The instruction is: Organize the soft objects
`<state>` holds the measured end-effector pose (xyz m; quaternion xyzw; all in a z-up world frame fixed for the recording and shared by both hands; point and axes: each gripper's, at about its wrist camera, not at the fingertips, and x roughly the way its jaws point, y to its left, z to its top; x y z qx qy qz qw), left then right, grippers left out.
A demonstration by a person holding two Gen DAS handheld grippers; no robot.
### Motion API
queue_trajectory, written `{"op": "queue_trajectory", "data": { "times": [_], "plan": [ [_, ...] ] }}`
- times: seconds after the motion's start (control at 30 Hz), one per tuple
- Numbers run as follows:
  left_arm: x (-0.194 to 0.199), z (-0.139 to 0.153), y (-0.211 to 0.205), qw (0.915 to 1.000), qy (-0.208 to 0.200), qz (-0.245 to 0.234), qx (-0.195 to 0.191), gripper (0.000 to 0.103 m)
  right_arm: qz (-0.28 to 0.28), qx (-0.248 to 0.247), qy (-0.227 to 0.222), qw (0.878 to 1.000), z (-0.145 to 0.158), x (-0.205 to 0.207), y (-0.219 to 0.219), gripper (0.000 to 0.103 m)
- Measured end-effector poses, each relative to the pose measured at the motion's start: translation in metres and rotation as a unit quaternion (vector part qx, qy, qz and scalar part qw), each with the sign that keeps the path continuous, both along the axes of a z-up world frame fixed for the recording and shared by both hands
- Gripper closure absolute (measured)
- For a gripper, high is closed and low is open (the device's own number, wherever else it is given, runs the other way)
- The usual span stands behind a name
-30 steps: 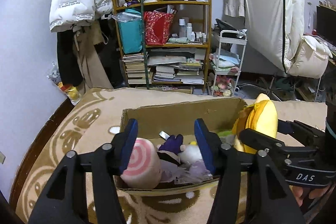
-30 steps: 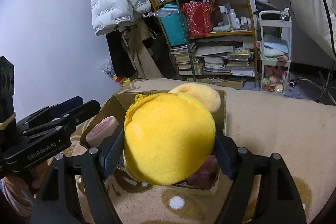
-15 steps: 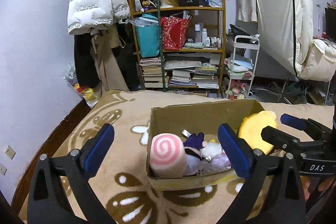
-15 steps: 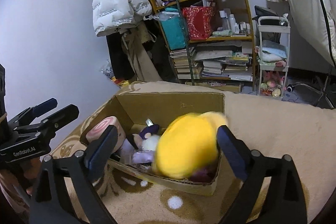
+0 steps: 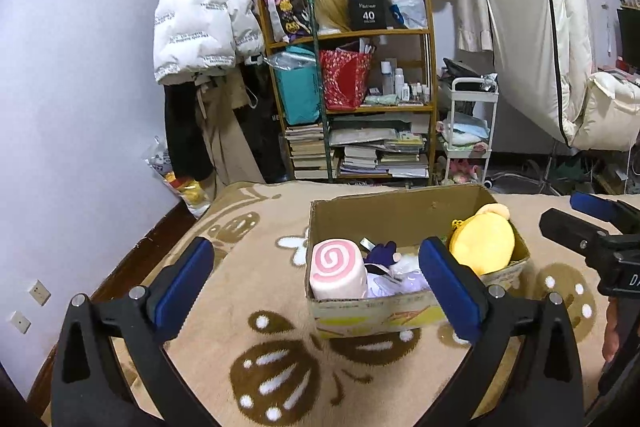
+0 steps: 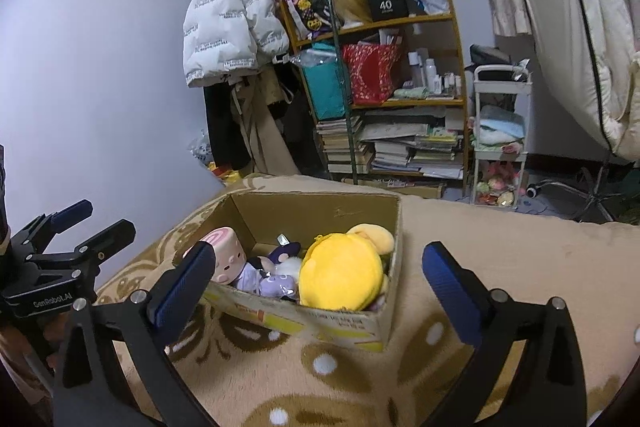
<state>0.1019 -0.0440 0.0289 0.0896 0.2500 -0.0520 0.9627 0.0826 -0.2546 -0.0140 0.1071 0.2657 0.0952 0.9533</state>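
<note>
A cardboard box point(image 5: 400, 215) point(image 6: 344, 327) stands on the tan patterned blanket. In it lie a yellow round plush point(image 5: 482, 243) point(image 6: 342, 277) at the right end, a pink swirl roll plush point(image 5: 338, 269) point(image 6: 226, 253) at the left end, and a purple and white plush point(image 5: 386, 263) point(image 6: 268, 277) between them. My left gripper point(image 5: 316, 287) is open and empty, held back from the box. My right gripper point(image 6: 320, 291) is open and empty, above the box's near side. The right gripper also shows in the left wrist view point(image 5: 588, 223), and the left gripper in the right wrist view point(image 6: 76, 227).
The blanket point(image 5: 248, 267) covers a bed beside the lilac wall point(image 5: 80, 107). Beyond it stand a cluttered wooden shelf point(image 5: 360, 107) with books and bags, a hanging white puffer jacket point(image 5: 200, 27), a small white cart point(image 5: 468, 135) and a folded mattress point(image 5: 536, 27).
My right gripper opened and let the yellow plush drop into the box. My left gripper also opened wide. Both grippers drew back and up from the box.
</note>
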Motion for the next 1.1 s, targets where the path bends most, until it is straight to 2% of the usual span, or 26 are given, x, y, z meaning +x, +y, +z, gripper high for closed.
{"op": "queue_trajectory", "data": {
  "times": [0.37, 0.57, 0.73, 0.9, 1.1],
  "plan": [
    [-0.062, 0.023, 0.006, 0.9994, -0.033, -0.002, -0.005, 0.001, -0.009, -0.013, -0.034, 0.999, 0.024, -0.056, -0.002, 0.000],
    [-0.088, 0.028, 0.012, 0.9993, -0.037, -0.003, -0.005, 0.001, -0.015, -0.025, -0.032, 0.999, 0.026, -0.085, -0.001, 0.000],
    [-0.099, 0.025, 0.016, 0.9995, -0.017, -0.009, -0.025, 0.001, -0.020, -0.031, -0.029, 0.999, 0.026, -0.102, 0.000, 0.000],
    [-0.107, 0.019, 0.014, 0.9997, -0.024, -0.008, -0.008, 0.001, -0.026, -0.027, -0.029, 0.999, 0.025, -0.109, -0.002, 0.000],
    [-0.100, 0.007, 0.014, 0.9997, -0.022, -0.004, -0.010, 0.001, -0.033, -0.021, -0.028, 0.999, 0.021, -0.107, -0.007, 0.000]
  ]
}}
